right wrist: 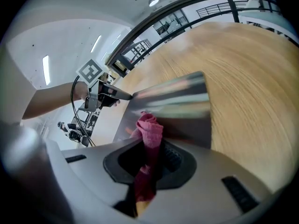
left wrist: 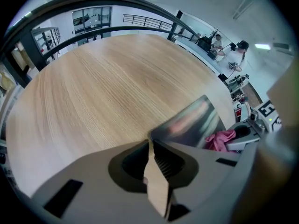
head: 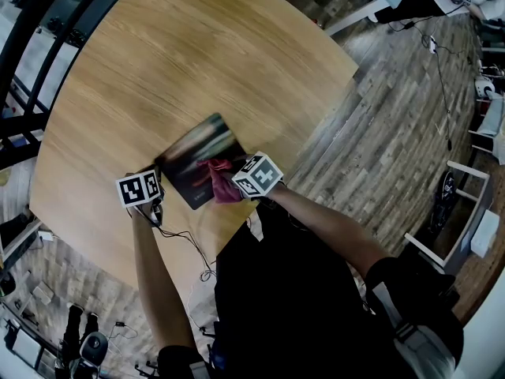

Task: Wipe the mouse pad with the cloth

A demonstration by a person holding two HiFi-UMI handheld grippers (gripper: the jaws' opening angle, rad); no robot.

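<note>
Head view: a dark mouse pad (head: 197, 158) lies on a round wooden surface (head: 158, 69), toward its near edge. The left tool (left wrist: 150, 143) is at the pad's left corner, and the left gripper view shows its jaws closed together right on that corner. The right tool (right wrist: 150, 144) is clamped on a pink cloth (right wrist: 149, 127), whose bunched end rests on the near right part of the pad. A thin black cable (head: 207, 273) trails across the surface's near edge. Wood-plank floor (head: 379, 133) lies to the right.
</note>
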